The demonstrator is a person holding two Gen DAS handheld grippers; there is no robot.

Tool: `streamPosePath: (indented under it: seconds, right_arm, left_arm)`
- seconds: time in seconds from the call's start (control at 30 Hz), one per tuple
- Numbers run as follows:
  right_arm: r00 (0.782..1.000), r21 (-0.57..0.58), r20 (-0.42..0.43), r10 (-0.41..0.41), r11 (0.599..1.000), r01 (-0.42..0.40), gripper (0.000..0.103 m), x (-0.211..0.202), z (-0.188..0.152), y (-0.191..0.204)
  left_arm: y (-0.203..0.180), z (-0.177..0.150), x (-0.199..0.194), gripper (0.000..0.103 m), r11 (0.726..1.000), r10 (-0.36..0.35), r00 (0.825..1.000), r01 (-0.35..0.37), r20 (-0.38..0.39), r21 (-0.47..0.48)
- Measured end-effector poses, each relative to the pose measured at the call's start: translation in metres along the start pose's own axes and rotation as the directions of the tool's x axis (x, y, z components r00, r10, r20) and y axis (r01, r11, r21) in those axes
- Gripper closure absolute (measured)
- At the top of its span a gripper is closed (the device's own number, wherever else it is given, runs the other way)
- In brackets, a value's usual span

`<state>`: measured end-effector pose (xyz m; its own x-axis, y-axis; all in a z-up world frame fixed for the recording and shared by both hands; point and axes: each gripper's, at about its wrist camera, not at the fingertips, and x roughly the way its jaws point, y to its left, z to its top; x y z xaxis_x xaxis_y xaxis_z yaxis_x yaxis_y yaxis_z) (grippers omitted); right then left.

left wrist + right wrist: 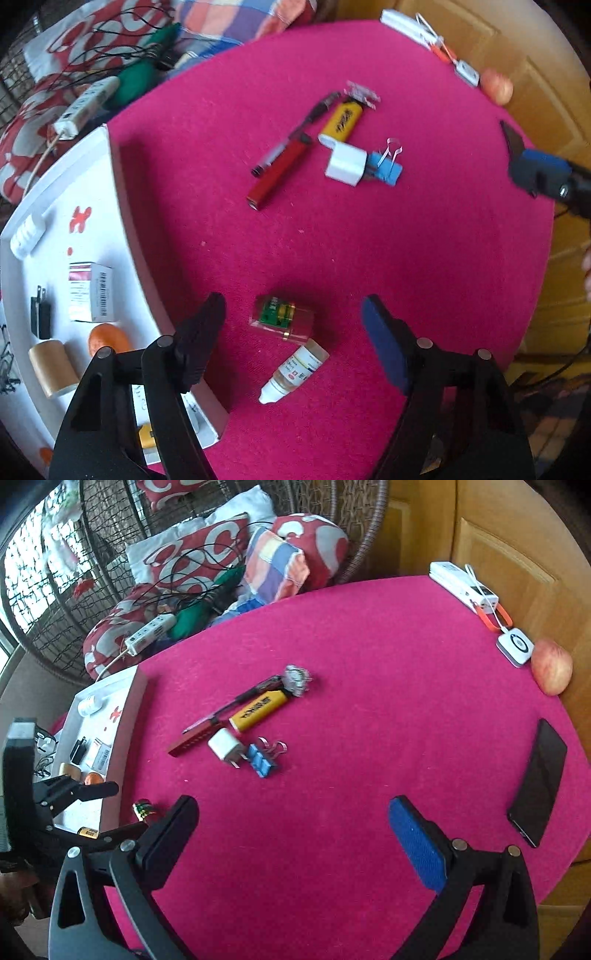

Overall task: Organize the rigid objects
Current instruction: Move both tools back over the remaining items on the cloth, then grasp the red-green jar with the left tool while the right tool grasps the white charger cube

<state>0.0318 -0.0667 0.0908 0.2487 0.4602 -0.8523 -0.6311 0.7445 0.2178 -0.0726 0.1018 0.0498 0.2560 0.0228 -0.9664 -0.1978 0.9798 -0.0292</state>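
My left gripper [293, 310] points down at the pink tablecloth [406, 240] with its jaws open. A small clear bottle with a green label and gold cap [282, 317] lies between the pads, and neither pad touches it. A white dropper bottle [295, 365] lies just below it. Farther off sit a red bar [277, 170], a pen [295, 136], a yellow lighter [341, 120], a white charger plug [345, 164] and a blue binder clip [386, 168]. My right gripper [295, 805] hangs open over bare cloth, nothing between its fingers.
A white tray [99, 177] at the table's left edge holds a small box [90, 291], a black plug, a thread spool and an orange object. A black phone [539, 782], an apple [552, 666] and a white power bank [461, 581] lie along the right rim. Cushions and cables sit behind.
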Motion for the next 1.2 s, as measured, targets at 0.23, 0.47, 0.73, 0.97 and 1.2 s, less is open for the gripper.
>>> streamPosePath:
  seconds: [0.23,0.47,0.73,0.97,1.2]
  right_arm:
    - [1.000,-0.042,-0.013,0.012,0.999,-0.012,0.000,0.007,0.005,-0.009]
    - [0.993,-0.182,-0.035,0.114,0.976,-0.118,0.000,0.018,0.023,0.007]
    - [0.969,-0.392,-0.178,0.169,0.891,-0.228,0.037,0.073,0.048,0.065]
    - [0.951,-0.506,-0.302,0.068,0.834,-0.220,0.063,0.121,0.043,0.095]
    - [0.947,-0.554,-0.320,0.033,0.805,-0.215,0.077,0.134,0.039,0.111]
  left_arm:
    - [-0.003,0.002,0.023,0.051,0.999,0.041,0.997,-0.041,-0.065,-0.003]
    - [0.000,0.003,0.032,0.061,0.999,0.017,0.997,-0.020,-0.076,-0.034]
    - [0.015,-0.005,0.029,0.061,0.995,0.007,0.998,-0.014,-0.068,-0.102]
    - [0.023,-0.005,0.028,0.061,0.987,-0.002,0.998,-0.007,-0.056,-0.161]
    - [0.033,-0.004,0.022,0.061,0.978,-0.008,0.999,-0.001,-0.041,-0.209]
